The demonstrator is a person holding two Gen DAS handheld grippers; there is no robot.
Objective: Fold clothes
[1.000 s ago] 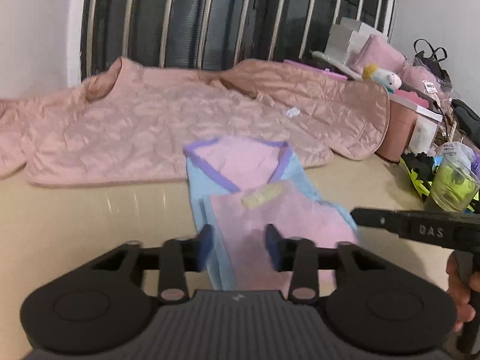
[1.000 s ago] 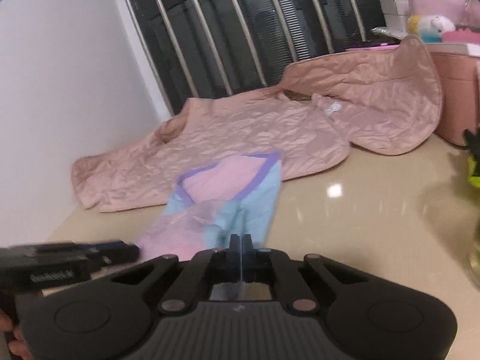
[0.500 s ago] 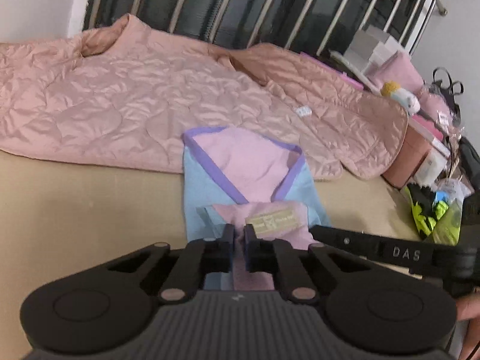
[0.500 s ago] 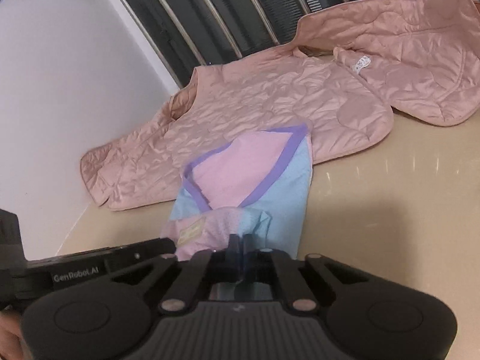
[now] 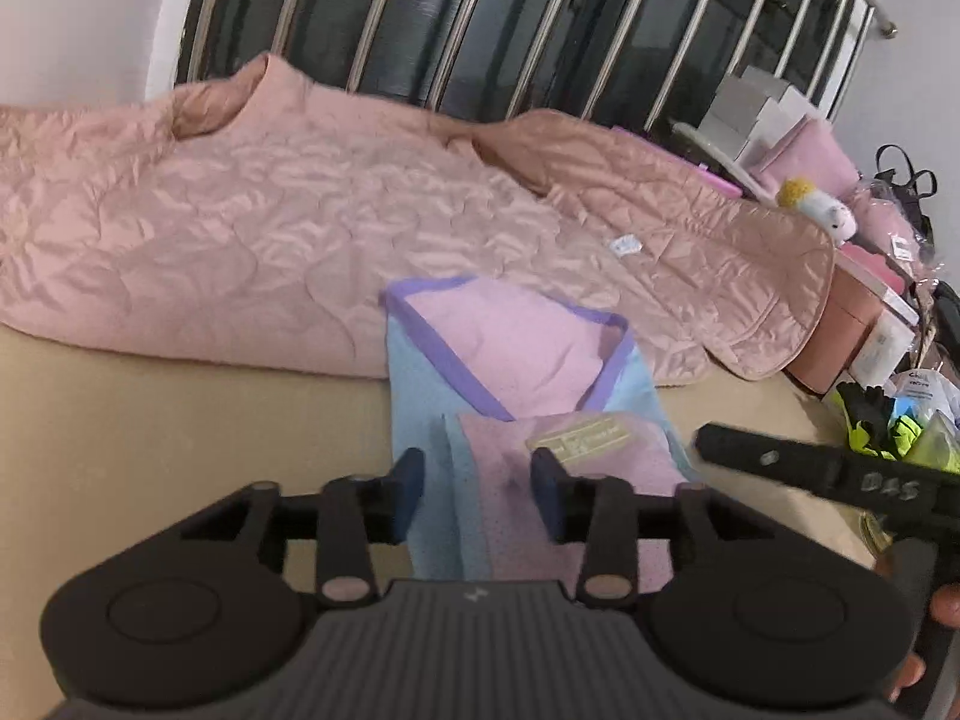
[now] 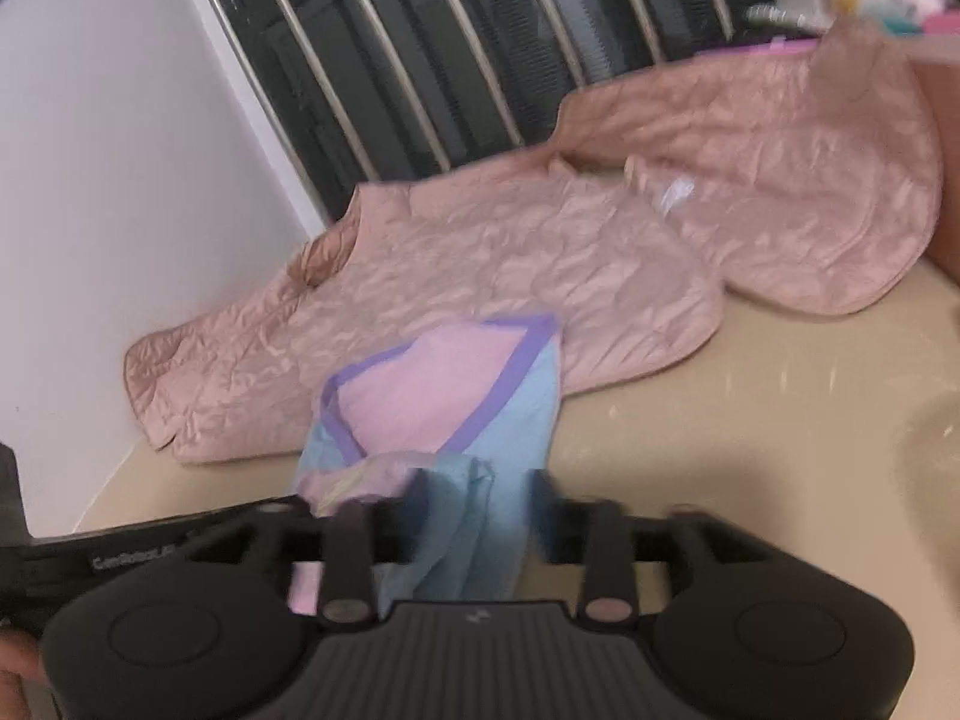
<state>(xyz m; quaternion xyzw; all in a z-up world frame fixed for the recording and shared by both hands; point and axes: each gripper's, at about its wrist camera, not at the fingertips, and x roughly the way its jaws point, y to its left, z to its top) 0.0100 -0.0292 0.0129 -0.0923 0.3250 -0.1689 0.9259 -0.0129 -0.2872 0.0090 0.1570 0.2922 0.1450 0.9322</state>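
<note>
Clothes are lying across a glossy beige table (image 5: pixel 150 420), and both hand-held tools are hovering over the smaller piece. That small garment (image 5: pixel 516 360), pale blue with a pink panel and purple trim, is lying near the table's front edge, its far end overlapping the hem of a big pink quilted jacket (image 5: pixel 288 240) that is spreading along the barred window (image 5: pixel 480 18). Its near end is lying doubled back, showing a pale yellow label (image 5: pixel 579 437). The left gripper (image 5: pixel 477 480) is opening, its jaws standing partly apart with the folded cloth lying between them and neither pad pressing it. The right gripper (image 6: pixel 480 498) is opening too, blurred, with blue fabric between its parted jaws, not pinched. Boxes and a small plush toy (image 5: pixel 816 207) are crowding the table's right end.
</note>
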